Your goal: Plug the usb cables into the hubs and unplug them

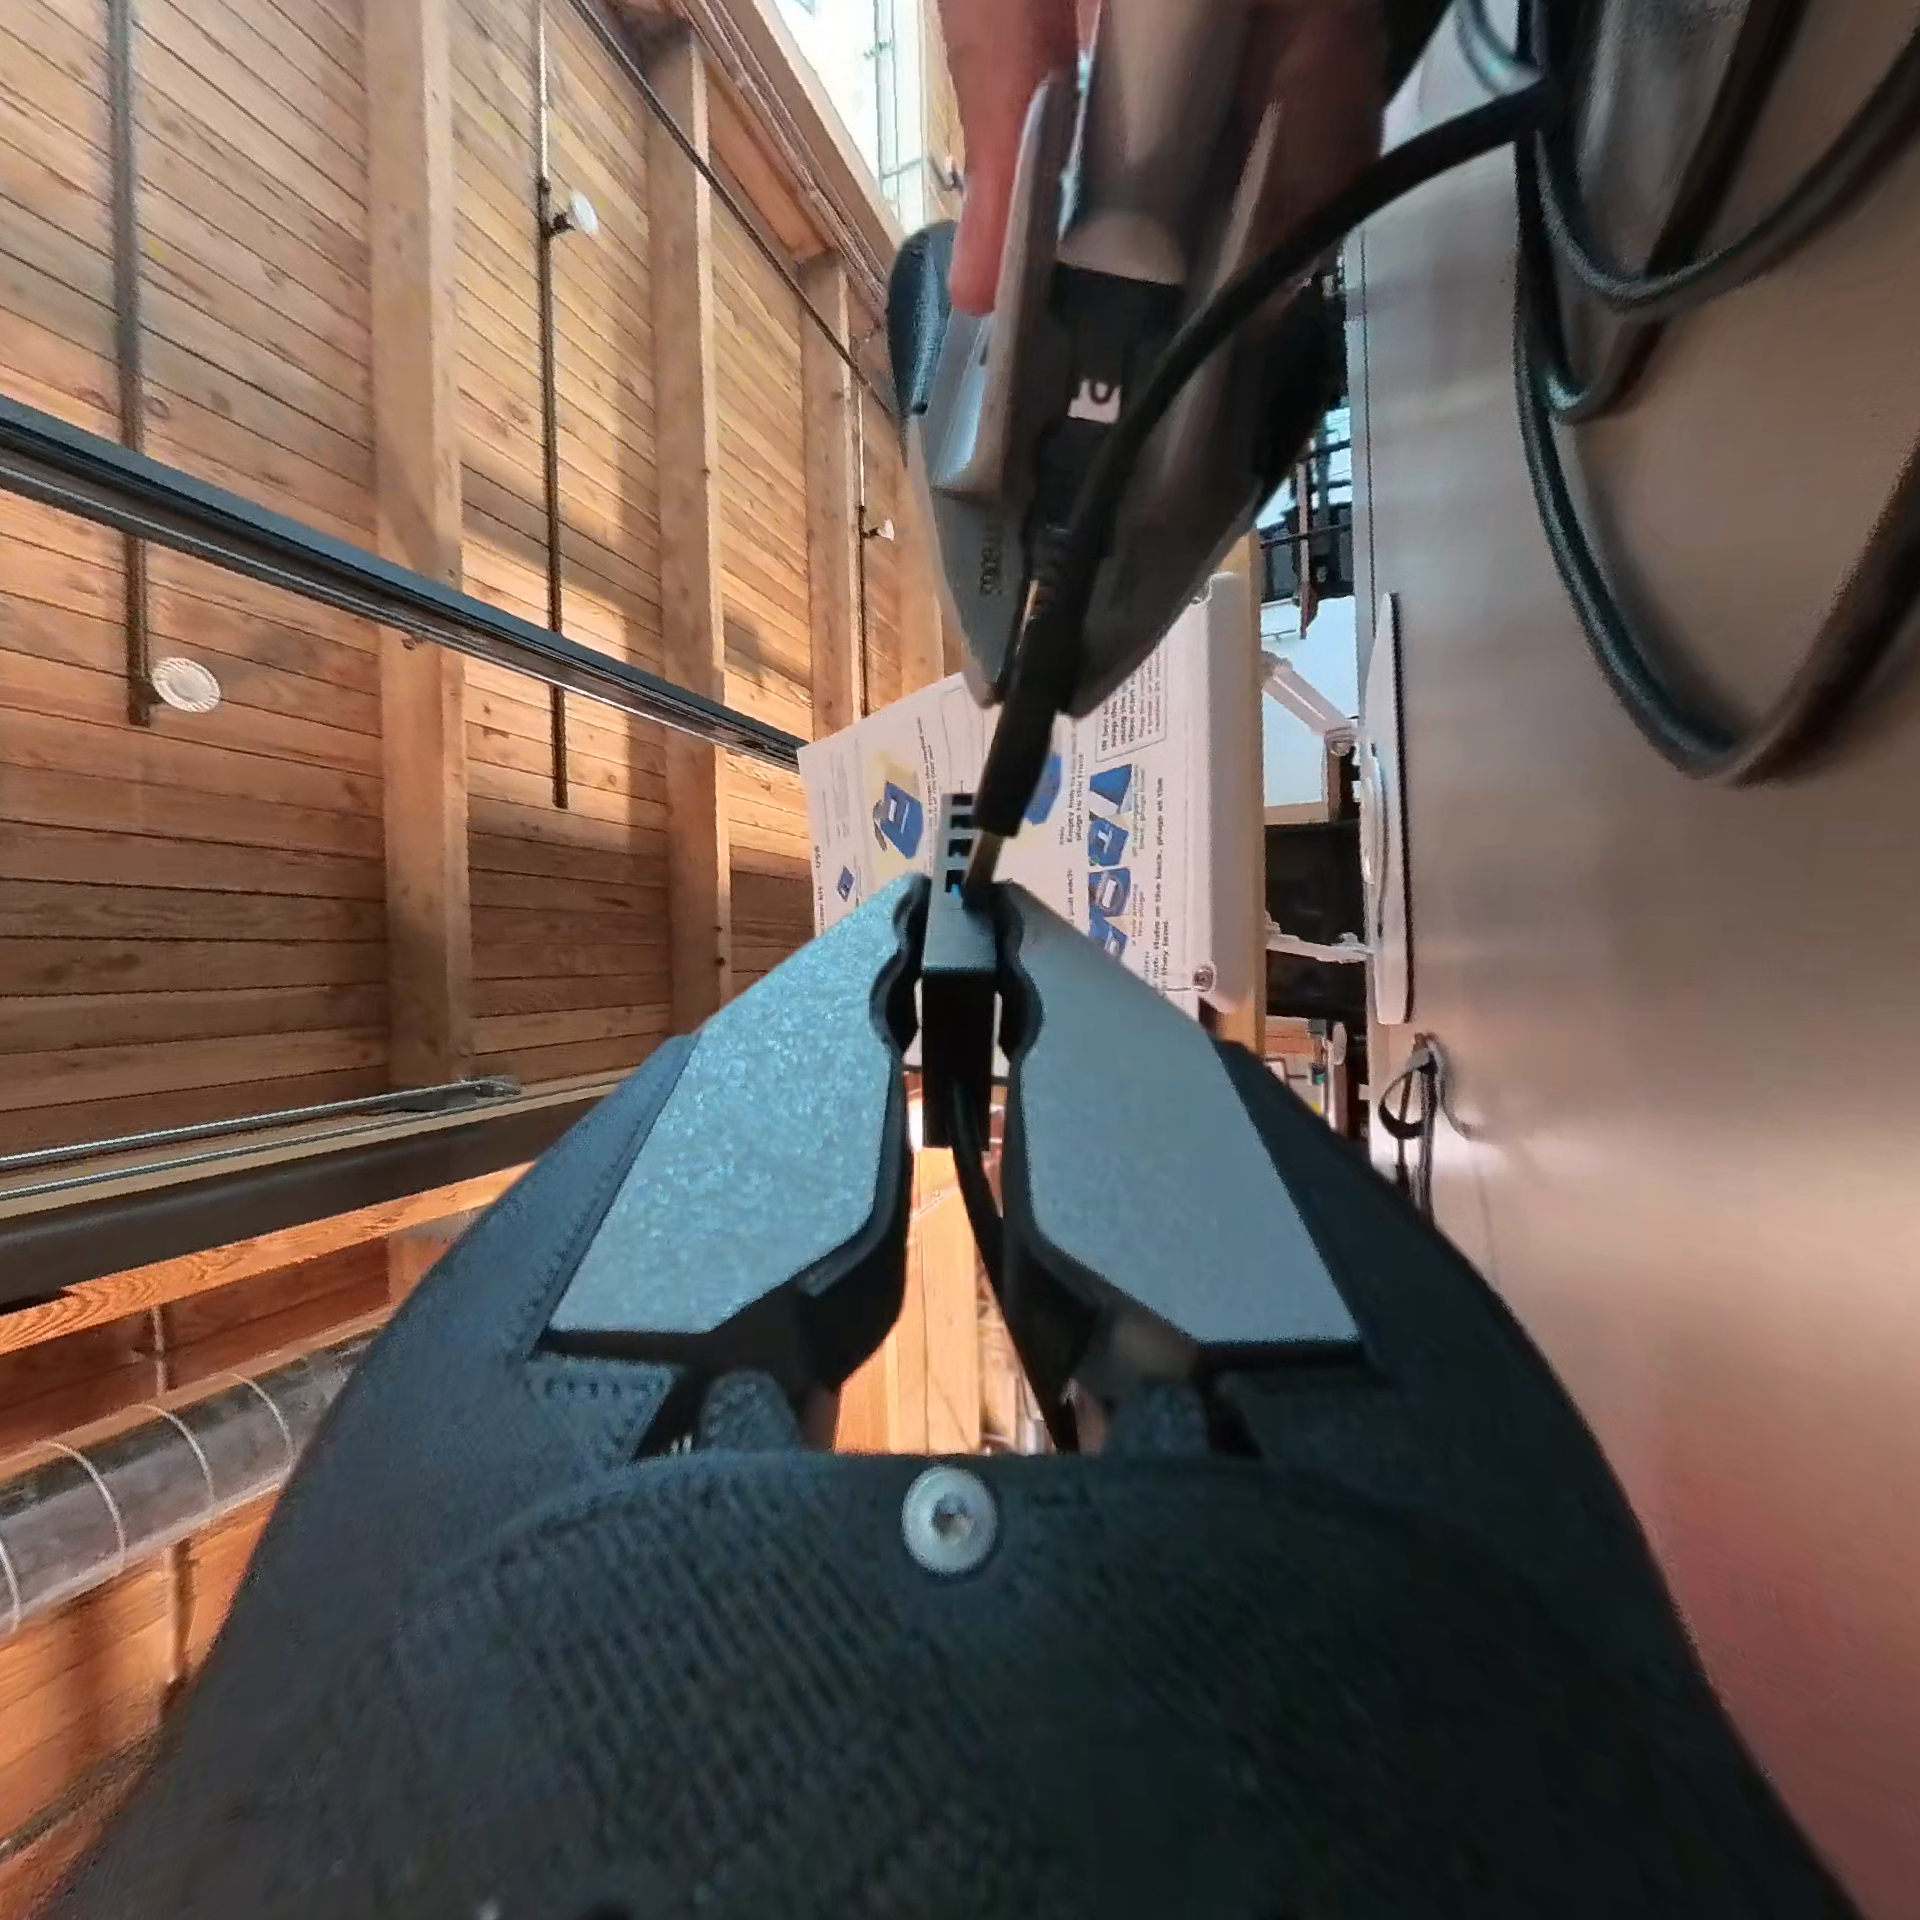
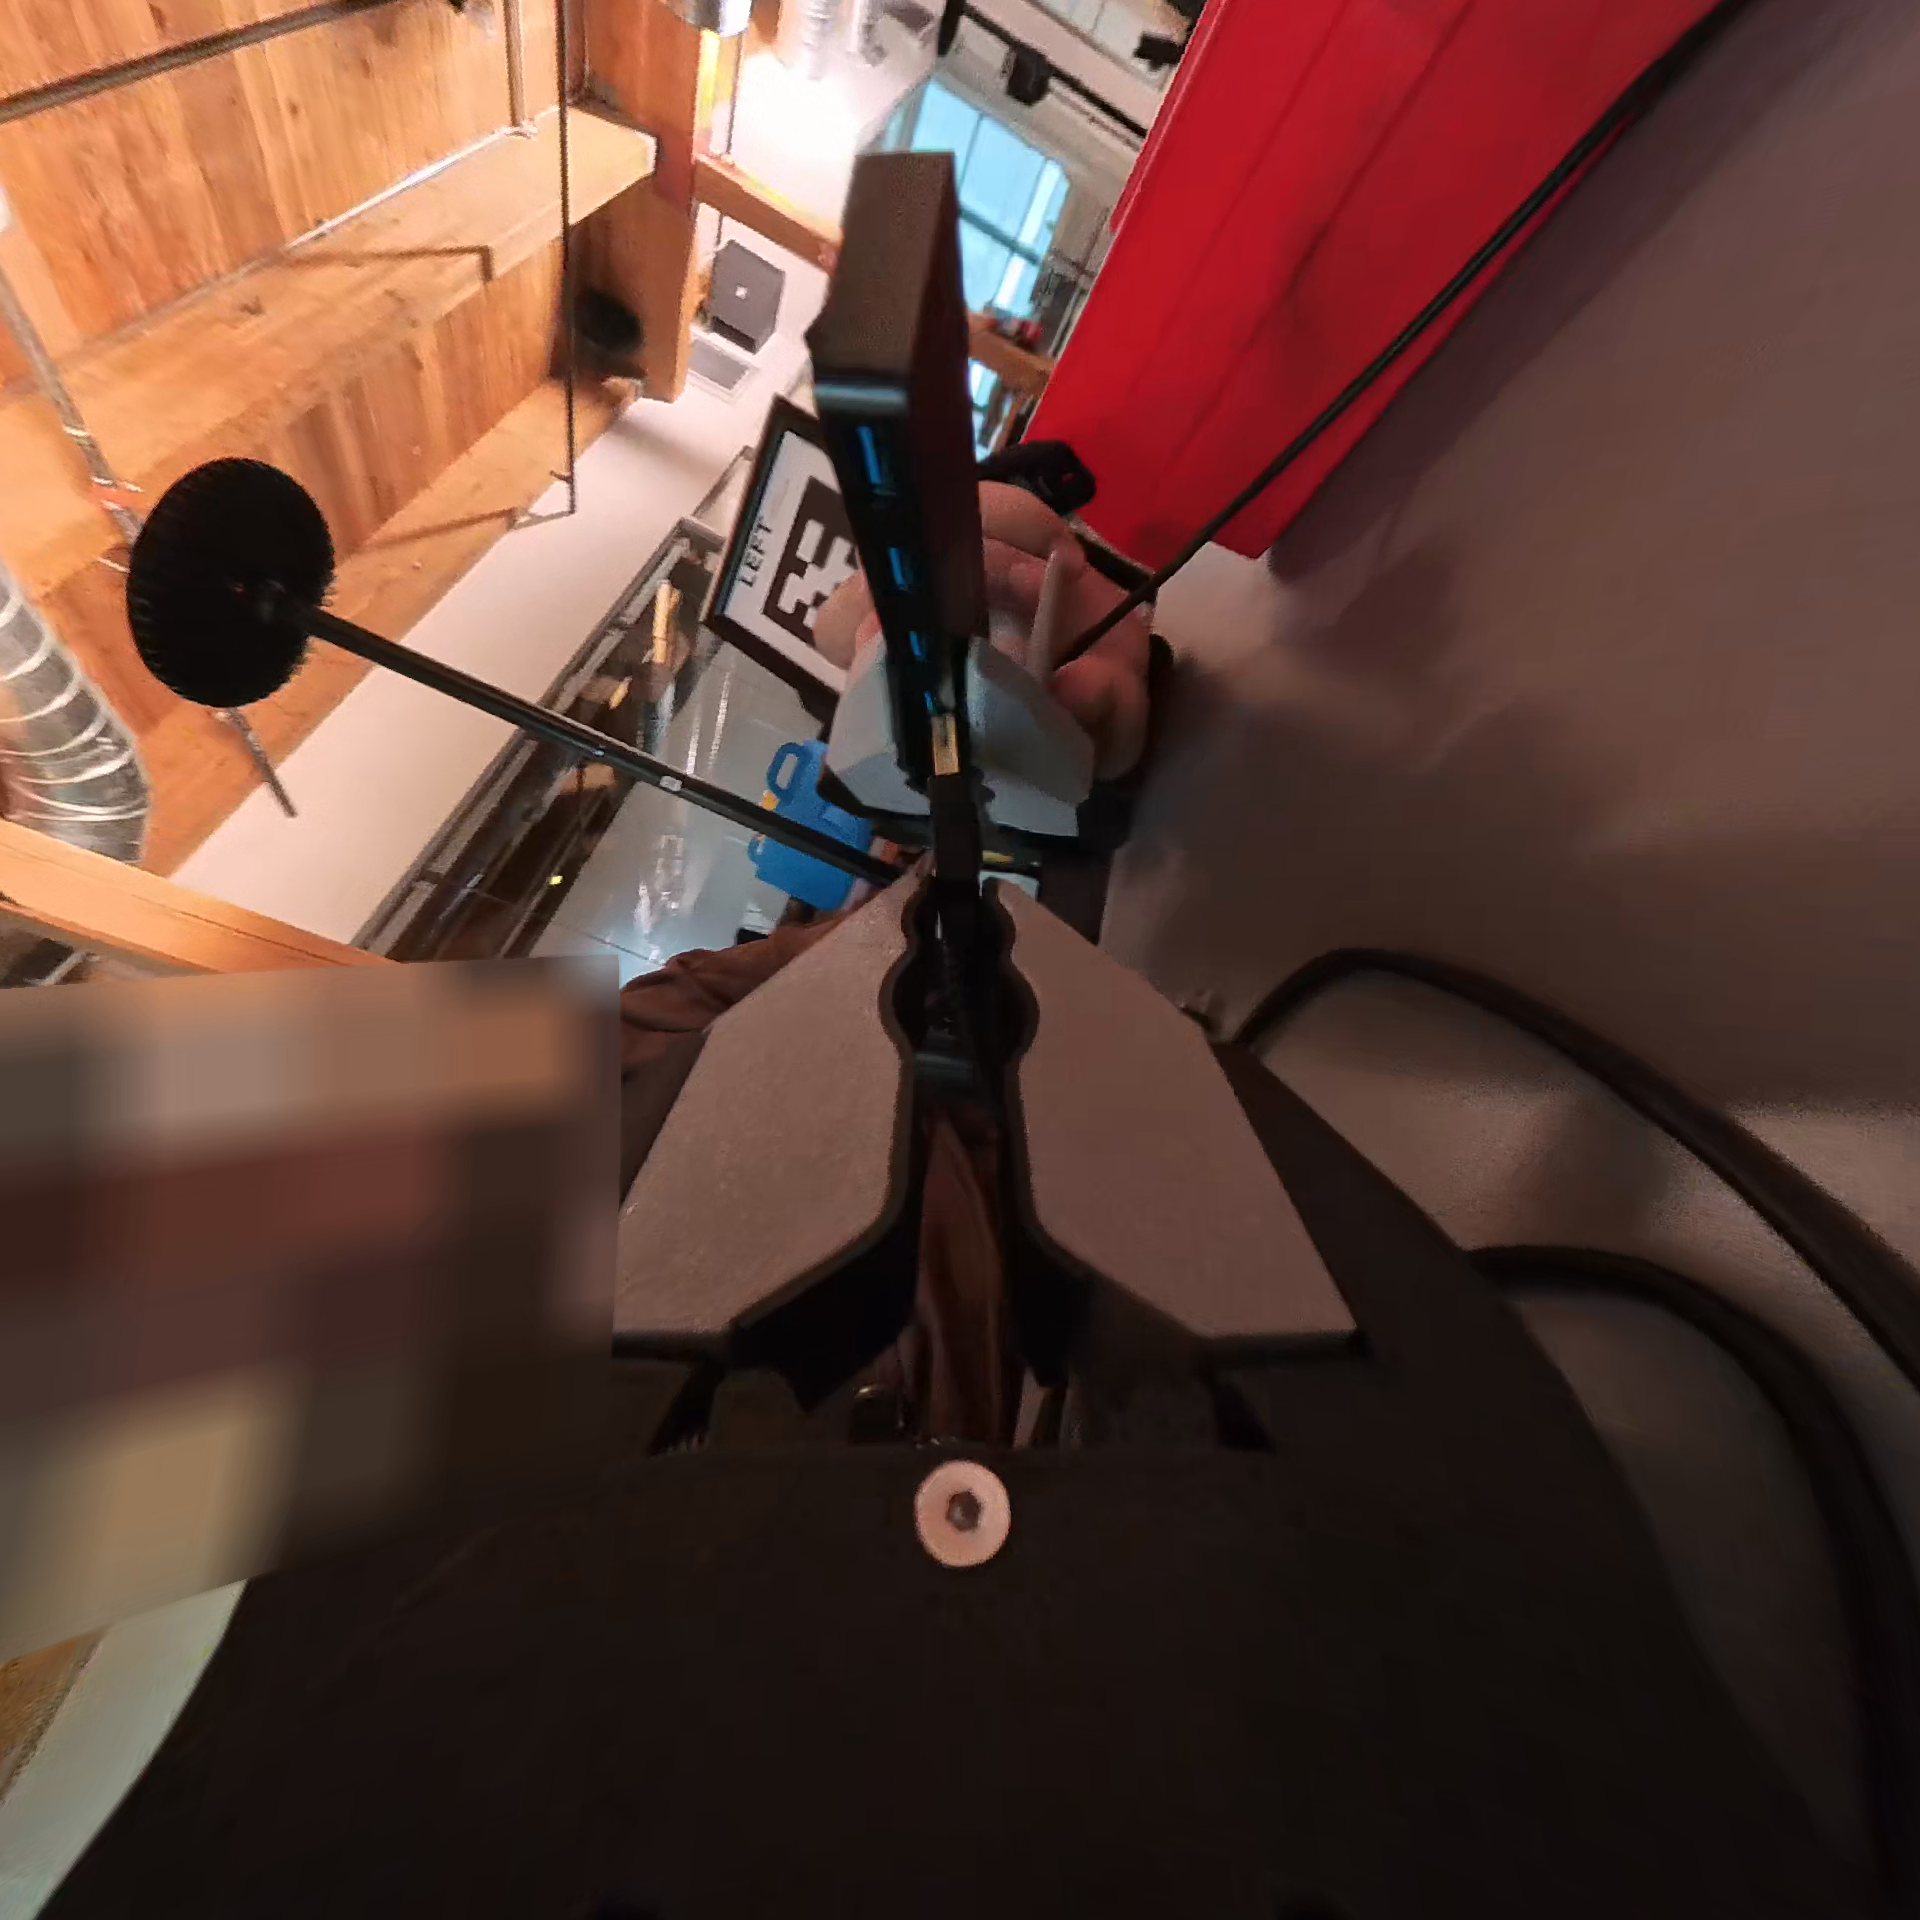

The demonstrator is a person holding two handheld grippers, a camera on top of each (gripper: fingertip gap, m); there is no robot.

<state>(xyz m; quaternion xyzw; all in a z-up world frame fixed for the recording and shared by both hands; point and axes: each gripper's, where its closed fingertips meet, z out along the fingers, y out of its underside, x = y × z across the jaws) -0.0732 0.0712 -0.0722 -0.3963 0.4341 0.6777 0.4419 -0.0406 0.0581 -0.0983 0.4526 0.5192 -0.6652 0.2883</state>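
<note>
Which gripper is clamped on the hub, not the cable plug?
The left gripper: it pinches the black hub at one end, whereas the right gripper pinches the USB cable plug.

Black hub (image 2: 902, 416) with blue ports at upper centre, black cable (image 1: 1023, 727), red cloth (image 2: 1299, 239) upper right, black-and-white checked marker (image 2: 800, 561) mid-frame, brown wood planks (image 1: 312, 520) left.

Pale grey table (image 1: 1662, 1143), looped black cables (image 1: 1558, 343) lying on it
</note>
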